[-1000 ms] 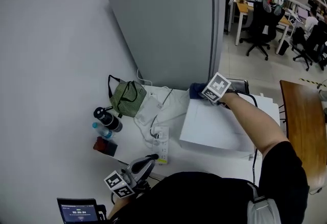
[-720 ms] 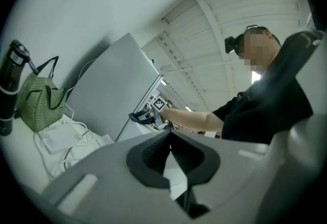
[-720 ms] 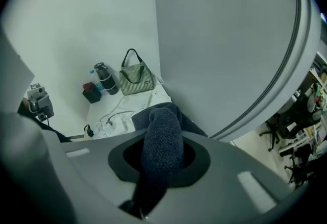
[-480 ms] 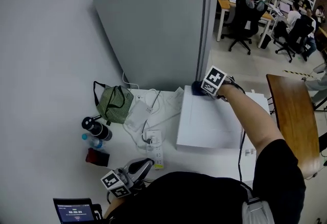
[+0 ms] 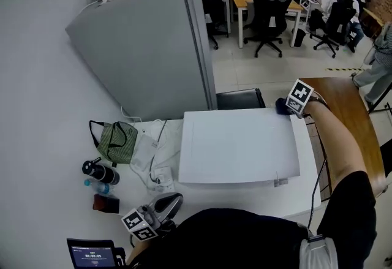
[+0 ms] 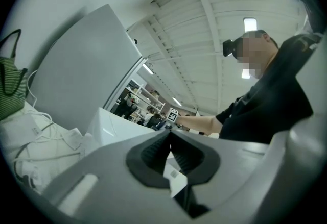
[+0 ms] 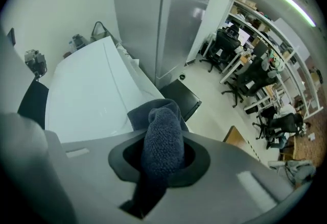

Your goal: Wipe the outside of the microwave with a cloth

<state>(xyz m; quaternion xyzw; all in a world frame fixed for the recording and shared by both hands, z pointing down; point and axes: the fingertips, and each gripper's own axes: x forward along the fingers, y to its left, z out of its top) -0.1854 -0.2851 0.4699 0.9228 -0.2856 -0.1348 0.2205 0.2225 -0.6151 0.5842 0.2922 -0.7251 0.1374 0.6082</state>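
The white microwave [image 5: 239,145] fills the middle of the head view, seen from above. A dark blue cloth [image 5: 282,105] rests at its far right top corner, with my right gripper [image 5: 286,106] shut on it. In the right gripper view the knitted cloth [image 7: 162,136] bulges out between the jaws of the right gripper [image 7: 161,159], just past the edge of the microwave [image 7: 87,95]. My left gripper [image 5: 168,203] hangs low near the person's body, away from the microwave. In its own view the left gripper [image 6: 170,147] is shut with nothing in it.
A tall grey fridge [image 5: 147,47] stands behind the microwave's left. A green bag [image 5: 116,139], bottles [image 5: 98,171] and white cables [image 5: 160,177] lie left of it. A black seat [image 5: 239,99] sits behind, a wooden table [image 5: 349,114] to the right.
My right gripper has carried the cloth along the microwave's far edge from the left corner to the right corner. The head view has swung with it. The left gripper stays put.
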